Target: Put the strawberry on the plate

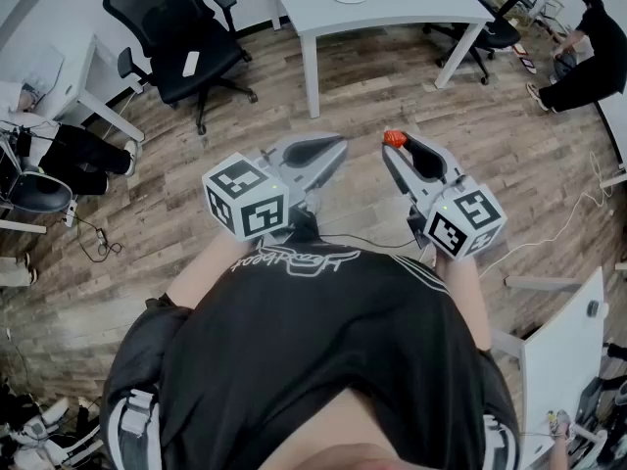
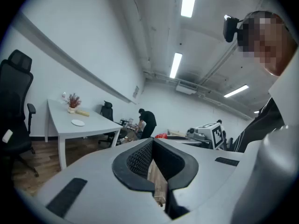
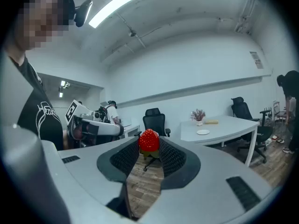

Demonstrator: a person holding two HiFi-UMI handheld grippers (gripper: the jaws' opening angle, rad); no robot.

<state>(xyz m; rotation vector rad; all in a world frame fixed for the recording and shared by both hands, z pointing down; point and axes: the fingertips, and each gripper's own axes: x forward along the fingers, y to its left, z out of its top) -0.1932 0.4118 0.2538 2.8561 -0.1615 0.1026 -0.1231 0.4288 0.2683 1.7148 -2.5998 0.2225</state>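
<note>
Right gripper view: right claw point(image 3: 149, 147) squeezes the strawberry point(image 3: 149, 140); left claw point(image 2: 152, 146) is closed and empty. Carrying step; next the strawberry must reach the plate point(image 3: 202, 132) on the counter point(image 3: 229, 123).

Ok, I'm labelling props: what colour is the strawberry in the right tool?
Red, with green leaves beneath; the strawberry shows best in the right gripper view.

Shows the right claw point(image 3: 149, 149) at lower centre, pinching a red strawberry point(image 3: 148, 141) between its tips. Right of centre, picks out a white counter point(image 3: 229, 124) bearing a small plate point(image 3: 202, 132), well apart from the strawberry.
</note>
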